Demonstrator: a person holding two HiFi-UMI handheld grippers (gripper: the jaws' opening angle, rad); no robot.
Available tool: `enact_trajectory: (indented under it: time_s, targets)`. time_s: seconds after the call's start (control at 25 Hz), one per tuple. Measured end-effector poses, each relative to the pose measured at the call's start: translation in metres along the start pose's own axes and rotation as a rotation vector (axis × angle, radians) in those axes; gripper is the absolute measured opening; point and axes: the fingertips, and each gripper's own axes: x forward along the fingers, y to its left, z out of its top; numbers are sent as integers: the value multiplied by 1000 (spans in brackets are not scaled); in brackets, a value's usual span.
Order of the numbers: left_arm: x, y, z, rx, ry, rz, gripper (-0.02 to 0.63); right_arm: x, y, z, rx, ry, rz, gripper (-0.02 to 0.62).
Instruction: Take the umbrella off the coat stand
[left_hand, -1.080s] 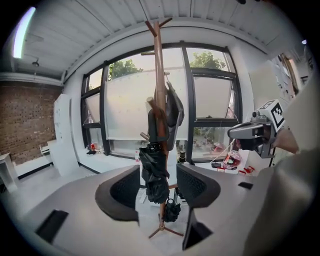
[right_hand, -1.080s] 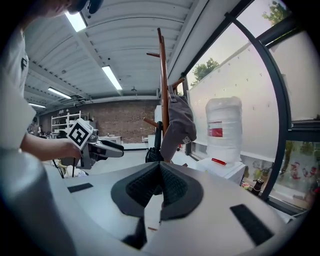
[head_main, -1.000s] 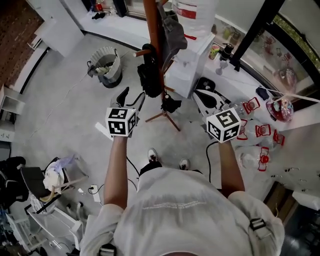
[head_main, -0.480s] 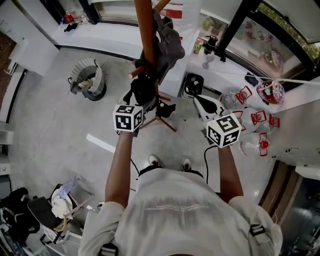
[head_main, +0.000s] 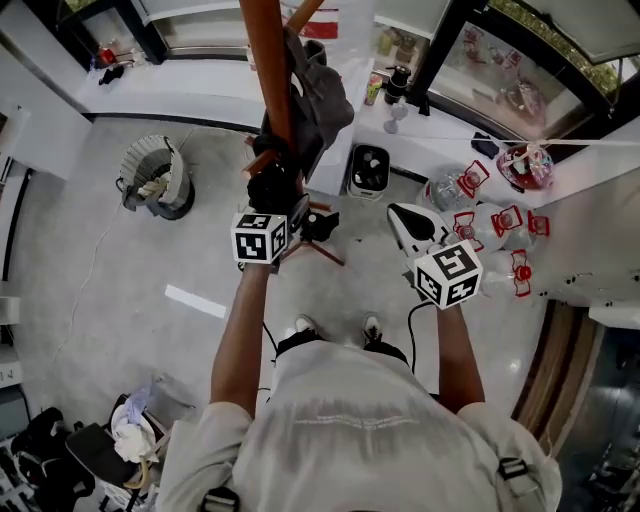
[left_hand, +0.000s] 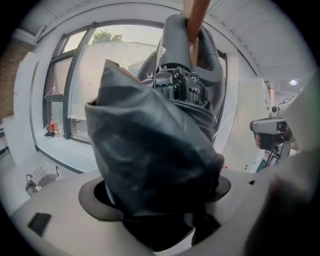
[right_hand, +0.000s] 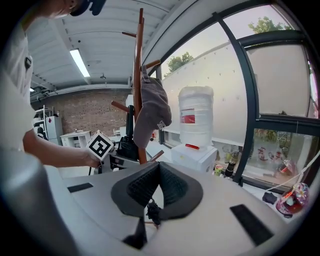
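Note:
A black folded umbrella (head_main: 272, 185) hangs from a peg on the orange-brown coat stand (head_main: 262, 60), below a grey cap (head_main: 318, 90). My left gripper (head_main: 283, 207) is at the umbrella with its jaws spread wide. In the left gripper view the umbrella (left_hand: 150, 160) fills the gap of the left gripper (left_hand: 155, 200), and the pads do not visibly press it. The stand's pole (left_hand: 195, 15) rises behind. My right gripper (head_main: 412, 222) hangs right of the stand, apart from it, and the right gripper (right_hand: 157, 182) has its pads together on nothing. It looks at the stand (right_hand: 138, 75) and cap (right_hand: 150, 110).
The stand's legs (head_main: 320, 245) spread on the grey floor just ahead of the person's feet. A wire waste bin (head_main: 160, 180) stands to the left. A water dispenser (right_hand: 196, 120) is behind the stand. Several large water bottles (head_main: 490, 225) lie to the right by the window.
My left gripper has moved right and in to the coat stand, and its jaws now sit round the umbrella. The right gripper has dropped slightly.

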Motion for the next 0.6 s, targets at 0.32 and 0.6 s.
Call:
enact_trajectory:
  time_s: [0.32, 0.6]
  targets:
    - [-7, -5, -2, -1, 15, 22, 337, -16, -12, -2, 29, -13, -34, 25]
    - [-33, -9, 5, -14, -6, 72, 313, -24, -21, 5, 23, -38, -25, 25]
